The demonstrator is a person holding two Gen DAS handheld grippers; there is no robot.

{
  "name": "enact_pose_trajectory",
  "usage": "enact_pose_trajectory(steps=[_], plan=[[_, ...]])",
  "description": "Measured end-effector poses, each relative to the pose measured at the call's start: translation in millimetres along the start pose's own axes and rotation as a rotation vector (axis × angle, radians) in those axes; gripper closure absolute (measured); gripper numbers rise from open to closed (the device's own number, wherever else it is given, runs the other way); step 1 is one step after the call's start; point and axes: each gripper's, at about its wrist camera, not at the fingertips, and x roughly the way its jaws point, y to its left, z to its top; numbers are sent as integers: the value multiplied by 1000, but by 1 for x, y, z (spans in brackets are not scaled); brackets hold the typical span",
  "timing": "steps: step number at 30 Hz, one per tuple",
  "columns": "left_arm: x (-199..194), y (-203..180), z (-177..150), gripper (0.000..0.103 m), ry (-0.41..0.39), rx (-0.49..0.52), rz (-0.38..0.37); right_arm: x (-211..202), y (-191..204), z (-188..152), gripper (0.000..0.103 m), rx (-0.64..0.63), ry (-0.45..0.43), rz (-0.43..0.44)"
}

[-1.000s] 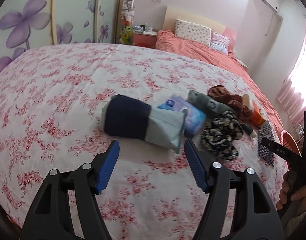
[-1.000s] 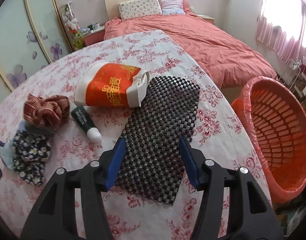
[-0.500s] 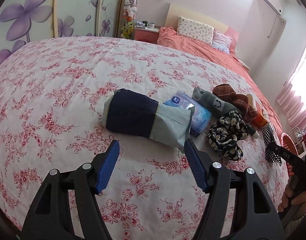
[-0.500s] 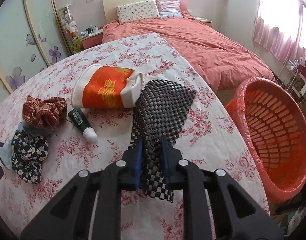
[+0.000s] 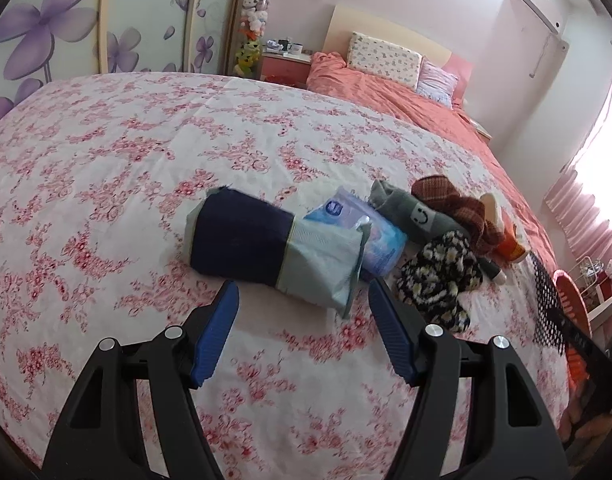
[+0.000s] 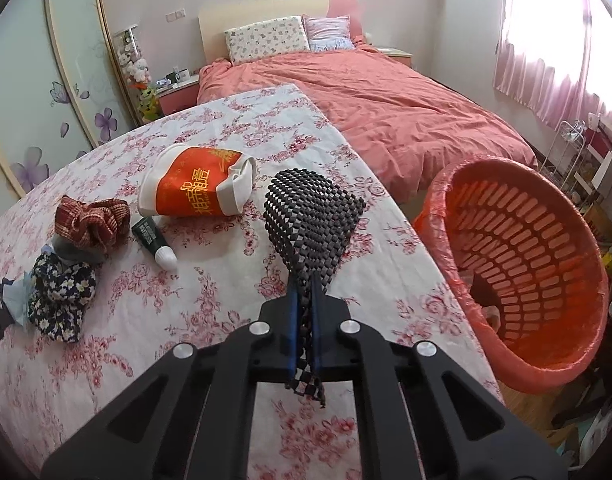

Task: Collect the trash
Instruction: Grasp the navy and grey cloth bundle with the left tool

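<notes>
My right gripper (image 6: 304, 292) is shut on a black mesh mat (image 6: 311, 216) and holds it lifted off the flowered tablecloth (image 6: 210, 320); the mat also shows at the right edge of the left wrist view (image 5: 545, 300). An orange basket (image 6: 521, 264) stands to its right, beside the table. My left gripper (image 5: 304, 300) is open and empty, just in front of a navy and grey pouch (image 5: 274, 252). A blue wipes pack (image 5: 365, 228) lies behind the pouch.
On the table lie an orange and white paper cup (image 6: 198, 190), a green tube (image 6: 154, 242), a red striped scrunchie (image 6: 92, 220), a floral scrunchie (image 6: 60, 298) and a grey sock (image 5: 413, 216). A pink bed (image 6: 385, 100) stands behind.
My right gripper closed on the black mesh mat and lifted it off the table, turning toward the basket. My left gripper drifted slightly closer to the pouch, still open.
</notes>
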Motion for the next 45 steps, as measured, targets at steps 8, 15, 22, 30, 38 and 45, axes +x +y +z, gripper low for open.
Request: enact_pose_trajectory(steps=[8,15,22,30,38,45], plan=[[23,-7,21,36,50,-29,105,-7,-3,-6,97,0,-3,6],[26,-8,14,36,54,26,168,-11,-4,-9,97,3,-7,10],[19,36,4,36,76,-47,114,-19,-4,-8,97,9,-21,20],[5,29,19,29,33,-76,100,-23,0,-9,97,0,-24,22],[39,14,30,29,67,-26,275,-24,-1,-9,97,5,-23,22],[31,35,25,53,62,-81,144,-25,-2,-9,97,5,-24,22]])
